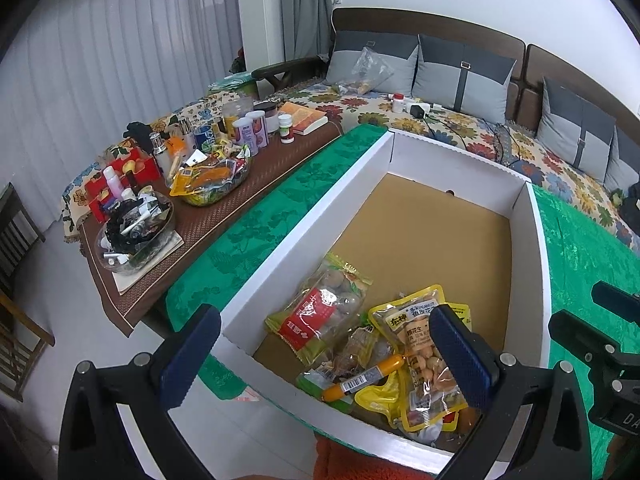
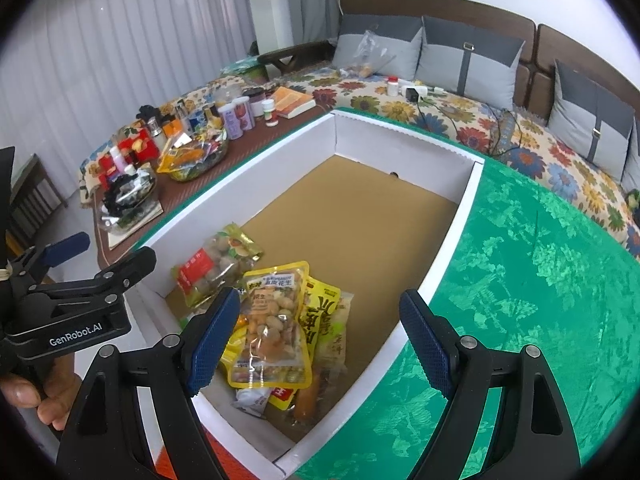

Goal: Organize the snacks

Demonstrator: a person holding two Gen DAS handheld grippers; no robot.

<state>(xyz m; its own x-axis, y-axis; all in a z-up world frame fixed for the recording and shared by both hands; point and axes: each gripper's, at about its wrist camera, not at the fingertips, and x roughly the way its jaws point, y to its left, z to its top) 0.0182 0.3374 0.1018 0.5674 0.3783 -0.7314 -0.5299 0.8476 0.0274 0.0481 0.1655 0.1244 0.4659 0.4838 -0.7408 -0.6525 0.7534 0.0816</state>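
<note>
- Sitting in the near end of a white cardboard box (image 1: 304, 216) with a bare brown corrugated floor, the snacks form a loose pile of glossy plastic packets.
- A yellow peanut pouch (image 2: 272, 320) with a clear window lies on top; a green-edged bag with a red label (image 1: 320, 316) lies beside it, and an orange sausage stick (image 1: 362, 378) rests across the heap.
- The box stands on a green cloth (image 2: 520, 280) with a woven leaf pattern, covering the counter.
- The left hand-held gripper (image 1: 324, 356) hangs above the box's near corner, jaws wide and empty, ribbed blue pads (image 1: 188, 360) facing inward.
- The right hand-held gripper (image 2: 320, 344) is likewise wide apart over the pile, gripping nothing.
- A brown woven mat (image 1: 224, 216) beyond carries jars and clear bowls.
</note>
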